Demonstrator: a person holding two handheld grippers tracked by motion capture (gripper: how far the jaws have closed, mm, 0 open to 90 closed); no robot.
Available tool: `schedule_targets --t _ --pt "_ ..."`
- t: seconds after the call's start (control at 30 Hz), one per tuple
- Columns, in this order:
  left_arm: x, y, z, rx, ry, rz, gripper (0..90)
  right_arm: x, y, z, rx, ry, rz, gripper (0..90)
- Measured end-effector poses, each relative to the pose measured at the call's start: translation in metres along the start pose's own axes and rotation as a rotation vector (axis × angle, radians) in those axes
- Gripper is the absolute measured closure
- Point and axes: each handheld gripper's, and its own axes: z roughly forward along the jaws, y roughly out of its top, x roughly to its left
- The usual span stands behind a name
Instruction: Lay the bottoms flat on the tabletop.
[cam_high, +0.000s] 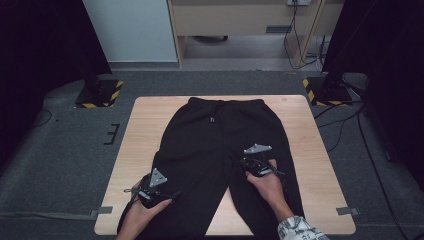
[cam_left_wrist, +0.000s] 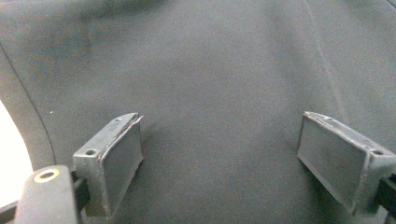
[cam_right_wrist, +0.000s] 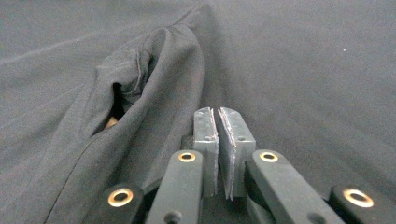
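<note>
Black trousers lie spread flat on the wooden table, waistband at the far edge with its drawstring showing, both legs running back toward the person. The left gripper sits over the outer edge of the leg on the left side of the high view, near the table's near edge, the left hand wrapped round its body. Looking along it in the left gripper view, the left gripper has its two pads spread wide, hovering over smooth dark cloth, nothing caught between them; a sliver of pale table shows at the left edge past the hem line of the trousers.

Over to the other side: the right gripper is on the other leg, about mid-thigh, held by the right hand with a patterned sleeve behind it. In the right gripper view the right gripper has its pads pressed together, tips down against the trousers. Whether a pinch of fabric sits between them I cannot tell. Just beside it to the left, a raised fold of cloth stands up, gaping open with a dark hollow inside.
</note>
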Motion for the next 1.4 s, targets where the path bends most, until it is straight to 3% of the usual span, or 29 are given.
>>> schedule_targets --t 0.07,0.17,0.23,0.33,0.43,0.5,0.53,0.6,0.7,0.77,0.93,1.1,1.2,1.27,1.33,1.4 --pt "0.001 0.001 0.000 0.000 0.004 0.007 12.4 -0.001 -0.001 -0.001 -0.005 0.001 -0.003 81.9" --pt "0.009 0.007 -0.005 -0.034 0.025 0.016 10.6 -0.006 0.001 -0.013 -0.052 -0.002 -0.037 67.0" --pt "0.018 0.011 -0.009 -0.055 0.042 0.010 8.9 -0.017 0.000 -0.030 -0.106 -0.011 -0.025 51.1" --pt "0.034 0.011 -0.014 -0.046 0.080 0.001 8.3 -0.035 -0.010 -0.050 -0.105 -0.033 -0.007 34.7" --pt "0.045 0.004 -0.013 -0.024 0.113 -0.015 8.3 -0.050 -0.034 -0.065 -0.075 -0.110 -0.041 30.0" --pt "0.048 -0.001 -0.009 0.002 0.129 -0.015 8.3 -0.058 -0.046 -0.067 -0.059 -0.130 -0.047 28.1" --pt "0.048 -0.003 -0.006 0.020 0.137 -0.013 8.4 -0.062 -0.051 -0.068 -0.057 -0.144 -0.034 27.7" --pt "0.051 -0.006 -0.004 -0.001 0.120 -0.047 7.6 -0.070 -0.060 -0.066 -0.060 -0.154 -0.001 26.8" --pt "0.051 -0.007 -0.004 -0.009 0.118 -0.058 7.7 -0.081 -0.067 -0.063 -0.051 -0.161 0.016 30.2" --pt "0.050 -0.008 -0.005 -0.016 0.117 -0.061 8.2 -0.088 -0.070 -0.062 -0.077 -0.141 0.049 30.8" --pt "0.050 -0.007 -0.005 -0.008 0.120 -0.049 8.3 -0.109 -0.069 -0.063 -0.086 -0.183 0.077 33.4" --pt "0.054 0.002 -0.013 -0.031 0.115 -0.026 7.4 -0.113 -0.068 -0.066 -0.070 -0.184 0.078 33.9" --pt "0.076 0.016 -0.021 -0.047 0.131 -0.014 6.2 -0.123 -0.069 -0.080 -0.126 -0.192 0.098 21.2" --pt "0.092 0.021 -0.020 -0.031 0.150 -0.024 6.1 -0.135 -0.074 -0.084 -0.116 -0.192 0.103 14.8" --pt "0.108 0.024 -0.020 -0.040 0.160 -0.025 6.6 -0.144 -0.079 -0.085 -0.087 -0.202 0.098 14.4" --pt "0.124 0.025 -0.017 -0.040 0.171 -0.068 7.1 -0.157 -0.083 -0.087 -0.079 -0.222 0.150 15.0"
